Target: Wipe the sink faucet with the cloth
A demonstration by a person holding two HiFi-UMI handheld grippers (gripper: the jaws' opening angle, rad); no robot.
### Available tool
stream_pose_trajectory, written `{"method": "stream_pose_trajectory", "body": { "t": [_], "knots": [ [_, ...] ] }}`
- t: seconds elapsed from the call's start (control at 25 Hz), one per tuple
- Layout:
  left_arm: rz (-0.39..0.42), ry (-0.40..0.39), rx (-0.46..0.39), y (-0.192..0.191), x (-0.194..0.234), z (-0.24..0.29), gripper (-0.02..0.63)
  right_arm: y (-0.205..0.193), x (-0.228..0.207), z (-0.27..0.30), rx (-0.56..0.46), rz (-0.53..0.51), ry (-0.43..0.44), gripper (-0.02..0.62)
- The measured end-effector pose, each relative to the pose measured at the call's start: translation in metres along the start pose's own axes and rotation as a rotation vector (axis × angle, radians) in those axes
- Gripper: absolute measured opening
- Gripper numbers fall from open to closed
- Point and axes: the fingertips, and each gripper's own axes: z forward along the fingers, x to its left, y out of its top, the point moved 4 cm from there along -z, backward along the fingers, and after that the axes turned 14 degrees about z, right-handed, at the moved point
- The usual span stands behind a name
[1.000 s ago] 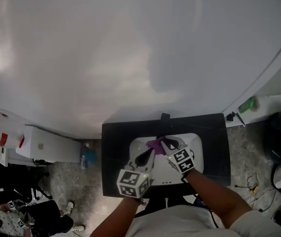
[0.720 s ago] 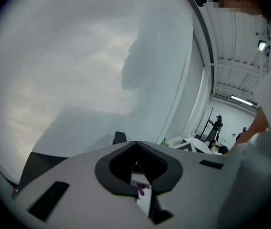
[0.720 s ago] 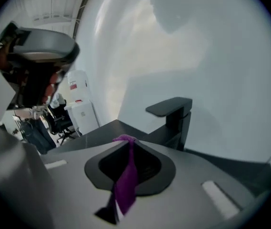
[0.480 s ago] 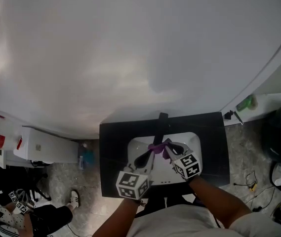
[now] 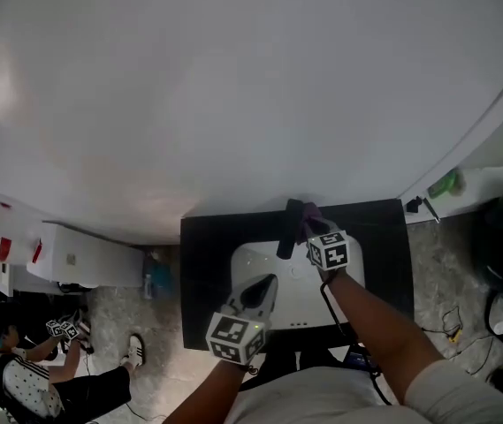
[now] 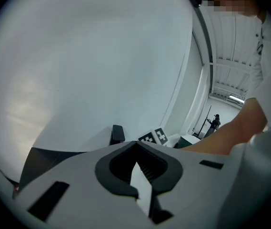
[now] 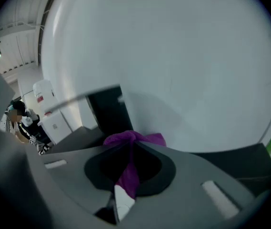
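A black faucet (image 5: 288, 228) stands at the back of a white sink (image 5: 339, 281) set in a black counter (image 5: 207, 272). My right gripper (image 5: 308, 216) is shut on a purple cloth (image 5: 311, 210) and sits right beside the faucet's upper part, on its right. In the right gripper view the cloth (image 7: 134, 141) bunches out between the jaws of the right gripper (image 7: 131, 140), with the faucet (image 7: 107, 113) just beyond. My left gripper (image 5: 267, 283) hangs over the basin, shut and holding nothing. The left gripper view shows that gripper (image 6: 136, 146) and the faucet (image 6: 117, 133) further back.
A white wall rises straight behind the counter. A green bottle (image 5: 445, 186) lies on a white ledge at the right. A white cabinet (image 5: 83, 259) stands to the left of the counter. A person (image 5: 39, 378) is on the floor at lower left.
My right gripper has carried the purple cloth from over the basin back to the faucet. My left gripper has drawn away from the cloth toward the sink's near edge.
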Motion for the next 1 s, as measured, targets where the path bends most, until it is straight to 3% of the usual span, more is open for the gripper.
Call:
{"method": "stream_pose_trajectory", "body": {
  "t": [0.12, 0.24, 0.48, 0.76, 1.0],
  "knots": [
    [0.020, 0.011, 0.006, -0.001, 0.002, -0.007, 0.006, -0.028, -0.021, 0.024, 0.084, -0.019, 0.005, 0.029],
    [0.011, 0.044, -0.019, 0.000, 0.007, -0.023, 0.006, -0.028, -0.011, 0.010, 0.059, -0.073, 0.031, 0.030],
    [0.001, 0.060, -0.078, 0.021, 0.000, -0.035, 0.006, 0.015, 0.057, -0.086, -0.110, -0.203, 0.187, 0.031],
    [0.080, 0.004, -0.178, 0.093, -0.037, -0.061, 0.006, 0.080, 0.147, -0.239, -0.328, -0.285, 0.343, 0.031],
    [0.118, 0.009, -0.306, 0.153, -0.051, -0.097, 0.006, 0.112, 0.187, -0.314, -0.406, -0.282, 0.378, 0.031]
  ]
}}
